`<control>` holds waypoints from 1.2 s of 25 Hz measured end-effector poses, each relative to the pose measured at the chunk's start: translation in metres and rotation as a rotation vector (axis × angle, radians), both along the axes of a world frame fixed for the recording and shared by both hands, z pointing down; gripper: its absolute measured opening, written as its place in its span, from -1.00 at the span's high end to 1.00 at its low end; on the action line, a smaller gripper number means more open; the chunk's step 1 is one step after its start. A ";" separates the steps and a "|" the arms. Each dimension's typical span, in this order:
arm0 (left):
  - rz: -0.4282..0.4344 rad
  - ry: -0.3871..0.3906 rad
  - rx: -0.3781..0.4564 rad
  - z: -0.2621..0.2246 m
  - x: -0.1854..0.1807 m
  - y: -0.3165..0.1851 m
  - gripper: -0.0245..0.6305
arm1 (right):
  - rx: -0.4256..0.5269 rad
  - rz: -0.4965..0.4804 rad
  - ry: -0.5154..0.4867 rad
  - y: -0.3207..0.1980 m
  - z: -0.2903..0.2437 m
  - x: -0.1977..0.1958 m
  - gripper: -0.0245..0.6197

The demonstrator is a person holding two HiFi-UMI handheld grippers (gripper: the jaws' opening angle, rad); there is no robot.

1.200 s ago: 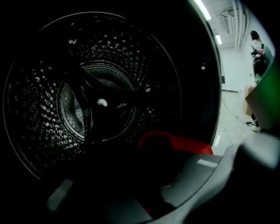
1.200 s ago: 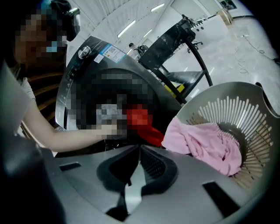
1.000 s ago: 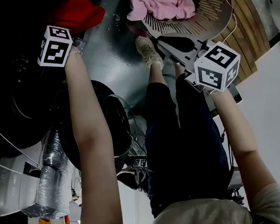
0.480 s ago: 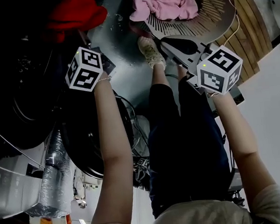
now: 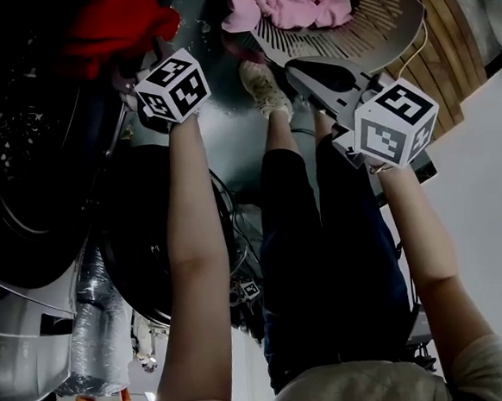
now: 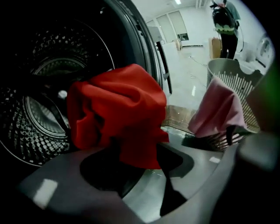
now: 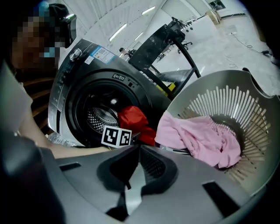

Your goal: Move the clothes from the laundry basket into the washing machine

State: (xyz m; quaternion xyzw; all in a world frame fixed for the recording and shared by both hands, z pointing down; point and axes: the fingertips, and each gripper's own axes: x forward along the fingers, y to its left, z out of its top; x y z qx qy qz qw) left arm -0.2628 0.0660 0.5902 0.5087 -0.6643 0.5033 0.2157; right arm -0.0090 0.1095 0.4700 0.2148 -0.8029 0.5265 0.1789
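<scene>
1 red garment is pinched between the jaws of the left gripper and hangs bunched just in front of the open mouth of the washing machine, not yet inside the drum. 1 pink garment lies in the laundry basket. The right gripper is held near the basket, its jaws pressed together on nothing. Judgement: the red load should be carried well past the door rim before the jaws are spread, so that no trailing fold is draped over the lip; the cloth looks soft and is likely to sag and catch.
</scene>
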 end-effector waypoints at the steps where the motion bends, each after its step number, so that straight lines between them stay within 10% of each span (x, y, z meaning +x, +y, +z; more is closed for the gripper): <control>1: -0.002 -0.040 0.013 -0.003 -0.006 0.000 0.22 | 0.003 0.002 -0.004 0.000 0.000 0.000 0.86; 8: -0.005 -0.115 0.054 -0.020 -0.025 0.000 0.86 | 0.004 0.000 -0.020 0.004 -0.002 -0.001 0.86; 12: 0.022 -0.091 0.082 -0.030 -0.025 -0.004 0.78 | 0.003 -0.013 -0.020 0.007 -0.002 -0.003 0.86; 16: 0.100 -0.009 0.012 -0.015 -0.018 -0.006 -0.05 | -0.008 -0.016 -0.014 0.010 0.001 0.001 0.86; 19: 0.163 -0.041 -0.078 0.000 -0.022 -0.008 -0.01 | -0.006 -0.018 -0.012 0.010 0.002 0.001 0.86; 21: 0.152 -0.045 -0.086 -0.003 -0.029 -0.012 0.41 | -0.003 -0.019 -0.010 0.010 0.001 0.001 0.86; 25: 0.063 0.048 0.050 -0.031 -0.026 -0.013 0.80 | 0.001 -0.023 -0.008 0.008 -0.001 0.003 0.86; 30: -0.097 0.143 0.304 -0.084 -0.051 -0.033 0.80 | 0.014 -0.040 -0.012 0.003 -0.007 -0.001 0.87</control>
